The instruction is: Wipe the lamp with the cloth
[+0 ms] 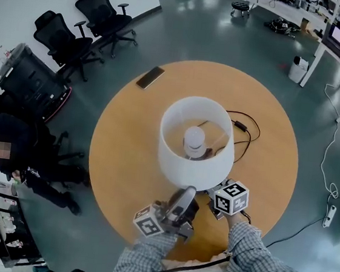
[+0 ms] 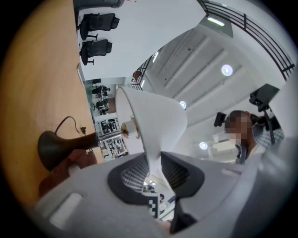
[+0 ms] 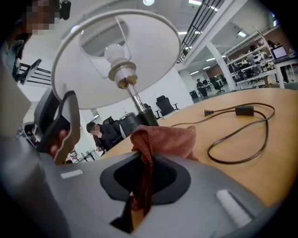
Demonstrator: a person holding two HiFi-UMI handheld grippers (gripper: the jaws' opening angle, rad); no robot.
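Note:
The lamp stands in the middle of a round wooden table (image 1: 131, 158), with a white shade (image 1: 196, 144) and a dark base (image 2: 51, 148). My left gripper (image 1: 183, 196) is shut on the shade's near lower rim (image 2: 153, 165), which runs down between its jaws. My right gripper (image 3: 142, 172) is shut on a reddish-brown cloth (image 3: 163, 142) that bunches up in front of its jaws. It sits low beside the lamp, under the shade's right edge, and looks up at the bulb socket (image 3: 121, 74) and stem. Its marker cube (image 1: 232, 197) shows in the head view.
The lamp's black power cord (image 3: 242, 135) loops over the table to the right of the base. A dark phone (image 1: 150, 77) lies near the far left edge. Office chairs (image 1: 78, 30) and a seated person (image 1: 10, 144) are off to the left.

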